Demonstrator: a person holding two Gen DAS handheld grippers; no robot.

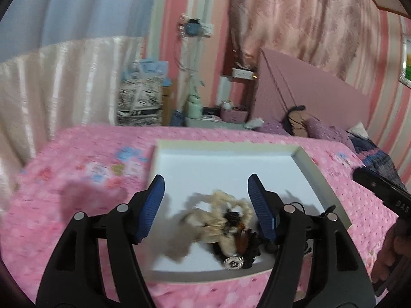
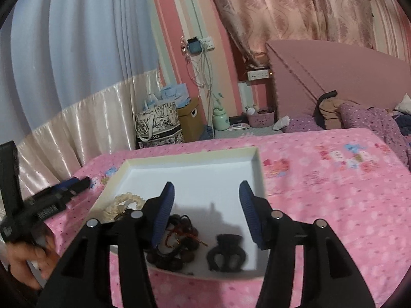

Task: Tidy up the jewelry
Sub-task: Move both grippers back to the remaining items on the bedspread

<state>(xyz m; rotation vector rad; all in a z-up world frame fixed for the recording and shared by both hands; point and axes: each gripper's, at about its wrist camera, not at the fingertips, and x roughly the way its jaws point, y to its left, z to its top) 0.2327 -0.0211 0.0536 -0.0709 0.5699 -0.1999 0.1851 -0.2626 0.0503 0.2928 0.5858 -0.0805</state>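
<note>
Left wrist: tool (image 1: 205, 182) open above jewelry heap (image 1: 228, 228), white tray (image 1: 303, 164).

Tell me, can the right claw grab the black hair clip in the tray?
Probably yes. The right claw is open and empty above the tray, and the hair clip lies alone on the white floor below it, clear of the dark beads.
</note>
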